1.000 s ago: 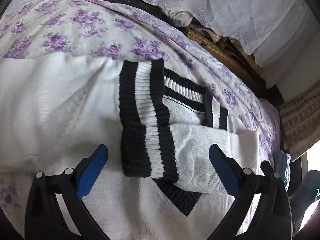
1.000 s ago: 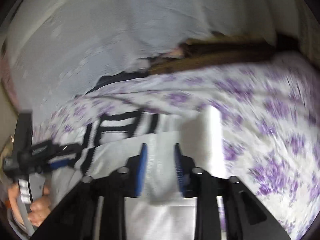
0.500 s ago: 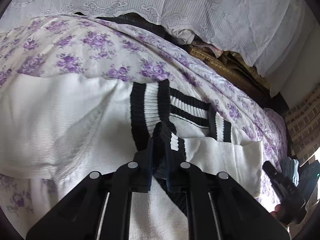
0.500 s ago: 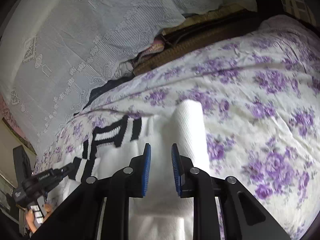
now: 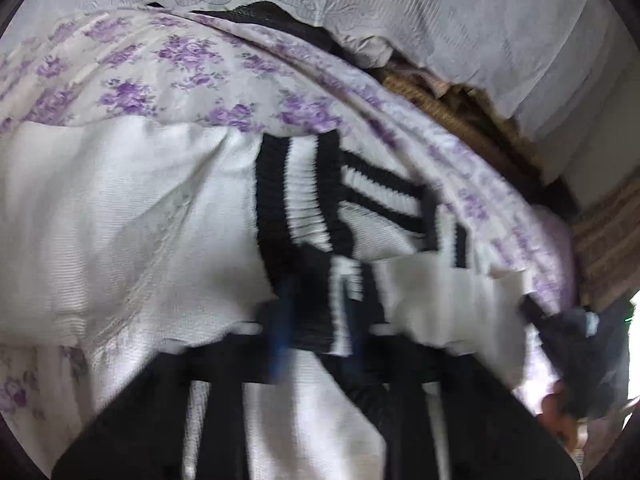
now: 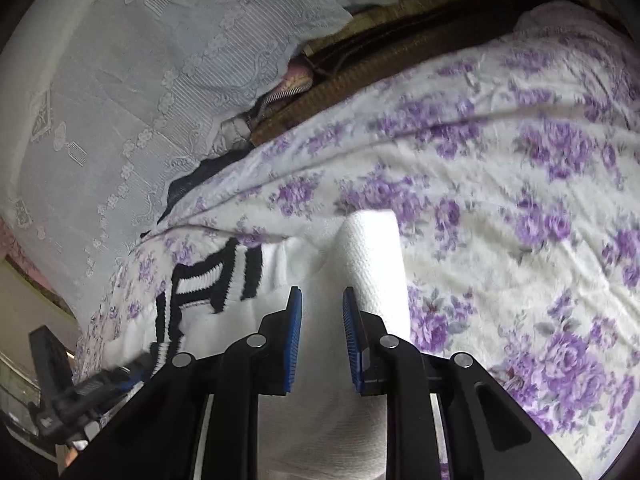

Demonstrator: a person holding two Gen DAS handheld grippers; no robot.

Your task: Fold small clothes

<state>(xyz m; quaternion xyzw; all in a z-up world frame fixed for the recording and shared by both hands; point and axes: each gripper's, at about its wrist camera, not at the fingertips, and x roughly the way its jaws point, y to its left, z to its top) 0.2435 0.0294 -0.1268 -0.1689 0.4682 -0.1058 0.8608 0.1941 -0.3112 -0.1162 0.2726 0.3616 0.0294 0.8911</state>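
Note:
A white knit sweater (image 5: pixel 120 240) with black-and-white striped trim lies on a purple-flowered bedspread (image 5: pixel 180 68). My left gripper (image 5: pixel 318 320) is shut on the striped cuff (image 5: pixel 340 292) of a sleeve folded across the body. In the right wrist view, my right gripper (image 6: pixel 322 340) is shut on a raised ridge of the sweater's white fabric (image 6: pixel 372 264), with the striped trim (image 6: pixel 212 280) to its left. The left gripper (image 6: pixel 100 384) shows at that view's lower left. The right gripper (image 5: pixel 572 344) and a hand show at the left view's right edge.
White lace cloth (image 6: pixel 120 100) hangs along the far side of the bed. A brown woven mat (image 6: pixel 380 68) and a dark garment (image 5: pixel 272 12) lie at its foot. Bare bedspread (image 6: pixel 520 220) stretches to the right of the sweater.
My left gripper went from wide open to shut on the striped cuff and has lifted it a little. My right gripper kept its grip on the white fabric and shifted sideways.

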